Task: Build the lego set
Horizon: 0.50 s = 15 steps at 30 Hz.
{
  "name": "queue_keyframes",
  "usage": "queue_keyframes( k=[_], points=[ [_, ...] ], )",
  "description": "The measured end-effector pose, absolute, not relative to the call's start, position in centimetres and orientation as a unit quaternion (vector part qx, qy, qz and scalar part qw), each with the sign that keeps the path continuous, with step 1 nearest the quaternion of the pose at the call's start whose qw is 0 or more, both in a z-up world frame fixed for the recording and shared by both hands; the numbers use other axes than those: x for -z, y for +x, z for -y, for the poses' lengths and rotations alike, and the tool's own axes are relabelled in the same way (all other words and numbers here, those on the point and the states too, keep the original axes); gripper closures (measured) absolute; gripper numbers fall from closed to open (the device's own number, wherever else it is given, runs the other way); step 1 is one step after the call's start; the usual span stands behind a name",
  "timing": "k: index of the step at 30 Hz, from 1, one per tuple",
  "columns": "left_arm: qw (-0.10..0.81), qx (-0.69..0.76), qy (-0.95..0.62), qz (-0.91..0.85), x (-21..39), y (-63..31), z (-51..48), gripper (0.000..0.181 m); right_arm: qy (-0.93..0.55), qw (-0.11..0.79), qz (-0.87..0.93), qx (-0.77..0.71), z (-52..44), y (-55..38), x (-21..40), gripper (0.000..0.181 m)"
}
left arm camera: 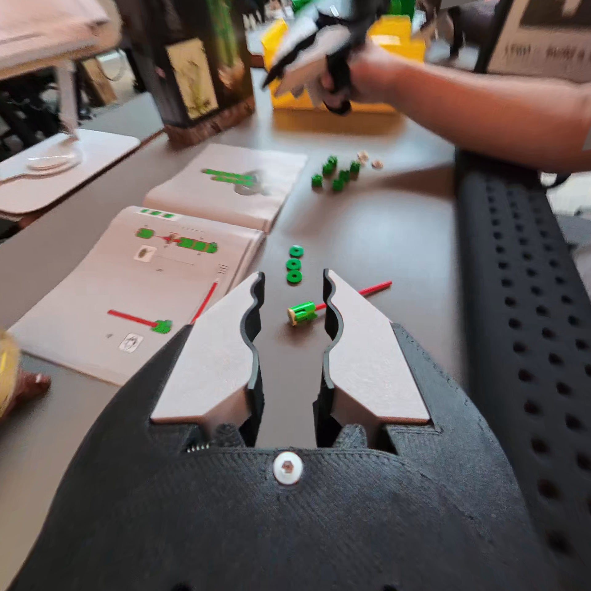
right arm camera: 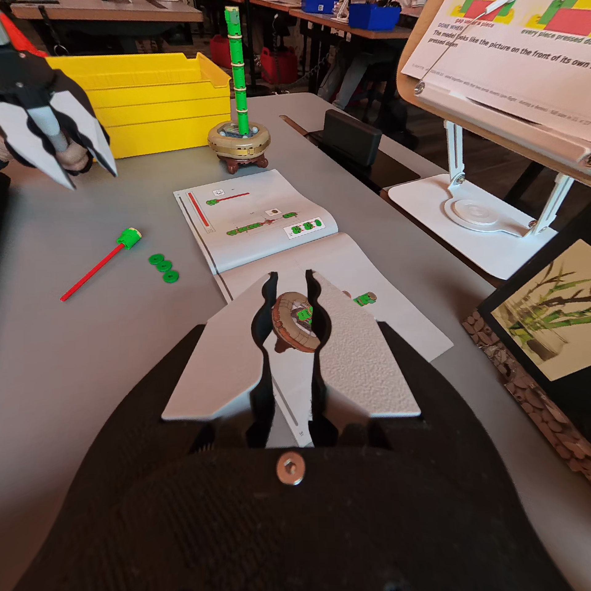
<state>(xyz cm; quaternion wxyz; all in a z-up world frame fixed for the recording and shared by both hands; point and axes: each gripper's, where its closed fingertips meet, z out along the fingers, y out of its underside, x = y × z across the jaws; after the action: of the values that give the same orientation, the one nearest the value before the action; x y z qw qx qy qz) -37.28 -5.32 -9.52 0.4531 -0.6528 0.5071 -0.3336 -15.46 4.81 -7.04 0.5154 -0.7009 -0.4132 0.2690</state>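
Grey-padded left gripper (left arm camera: pixel 293 281), jaws apart and empty, hovers just before the red axle (left arm camera: pixel 374 288) with its green sleeve (left arm camera: pixel 302 312); three green rings (left arm camera: pixel 294 264) lie just beyond the axle. Right gripper (right arm camera: pixel 291 276), parted and empty, hangs over the instruction booklet (right arm camera: pixel 256 220), farther from the axle.

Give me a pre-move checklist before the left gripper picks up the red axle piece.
1. Left gripper open and empty: ok.
2. Red axle with green end piece lying free on the table: ok.
3. Axle lined up between the jaws: not ok, it lies crosswise, partly hidden behind one finger.
4. Three green discs loose beside the axle, apart from it: ok.
5. Right gripper clear of the axle, over the open instruction booklet: ok.
6. Gripper height above the table: cannot tell.
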Motion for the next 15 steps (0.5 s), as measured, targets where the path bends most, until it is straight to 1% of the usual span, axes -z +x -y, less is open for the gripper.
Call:
queue_keyframes(
  k=[3, 5, 7, 12, 15],
  points=[
    [0.424, 0.249, -0.650, -0.580, 12.2, -35.8, 5.9, 0.145, -0.705, 0.503, 0.421, -0.270, -4.7, -15.9, 7.6, 0.164],
    [0.421, 0.185, -0.639, -0.616, 13.3, -35.6, 5.4, 0.143, -0.706, 0.497, 0.423, -0.274, -4.6, -16.2, 7.9, 0.164],
    [0.400, 0.152, -0.626, -0.652, 14.1, -35.4, 5.6, 0.141, -0.708, 0.491, 0.426, -0.278, -4.6, -16.4, 8.2, 0.164],
    [0.294, 0.091, -0.586, -0.749, 16.6, -34.9, 7.2, 0.148, -0.713, 0.480, 0.428, -0.280, -4.5, -16.4, 8.7, 0.163],
    [0.265, 0.063, -0.544, -0.794, 17.1, -34.0, 7.7, 0.155, -0.715, 0.477, 0.425, -0.284, -4.6, -16.2, 8.7, 0.163]
  ],
)
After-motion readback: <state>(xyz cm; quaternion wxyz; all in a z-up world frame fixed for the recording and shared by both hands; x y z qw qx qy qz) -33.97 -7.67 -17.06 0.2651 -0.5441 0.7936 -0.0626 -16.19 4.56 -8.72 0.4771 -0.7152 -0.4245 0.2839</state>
